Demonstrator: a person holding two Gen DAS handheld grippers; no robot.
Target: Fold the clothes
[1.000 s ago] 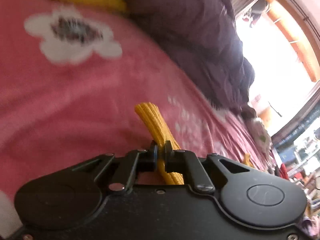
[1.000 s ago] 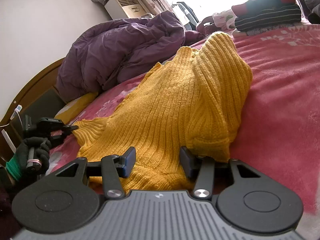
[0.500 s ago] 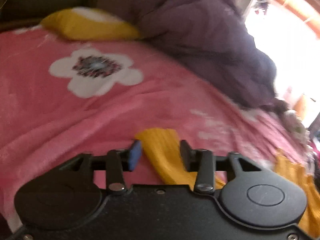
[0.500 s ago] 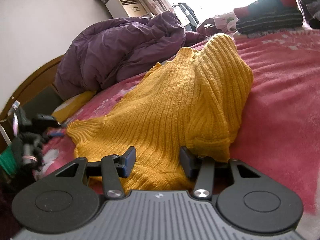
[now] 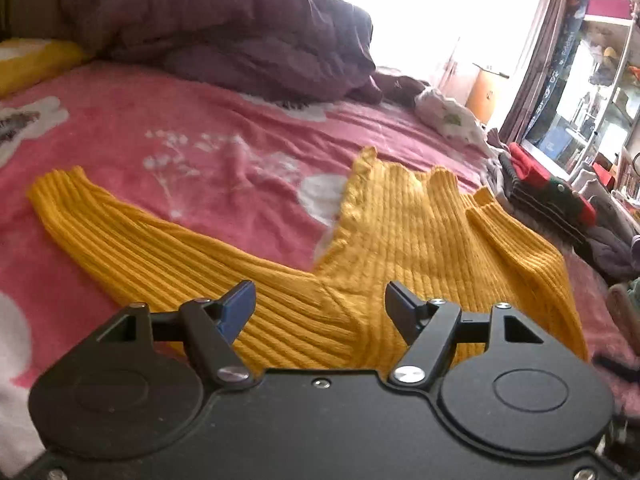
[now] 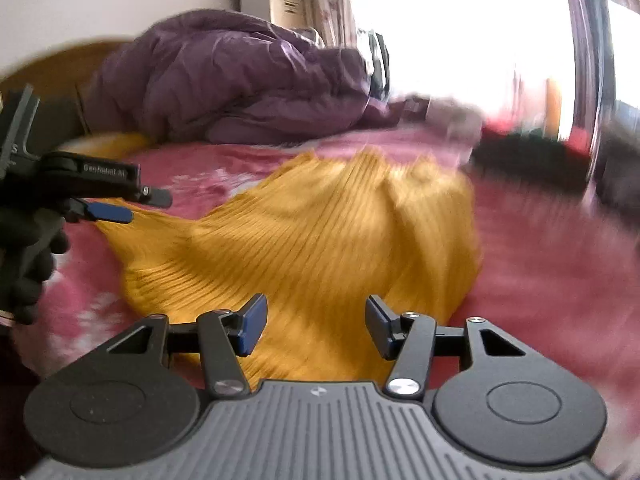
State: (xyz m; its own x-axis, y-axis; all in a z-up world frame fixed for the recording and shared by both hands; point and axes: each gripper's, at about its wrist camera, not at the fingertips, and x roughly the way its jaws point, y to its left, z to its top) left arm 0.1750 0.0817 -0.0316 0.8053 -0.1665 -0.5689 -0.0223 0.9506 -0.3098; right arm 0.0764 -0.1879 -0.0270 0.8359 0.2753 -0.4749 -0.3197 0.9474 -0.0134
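A pink flowered bedspread [image 5: 224,108] covers the bed, with a purple duvet [image 5: 224,20] heaped at its far side. The left gripper [image 5: 320,304] hangs with jaws spread wide and empty, right above the yellow ribbed sweater [image 5: 400,236], whose sleeve [image 5: 132,232] lies stretched flat away to the left, probably laid out ready for folding inward. The right gripper [image 6: 313,322] is likewise released, poised over the sweater's near edge. Folded dark clothes [image 5: 548,200] sit stacked beyond.
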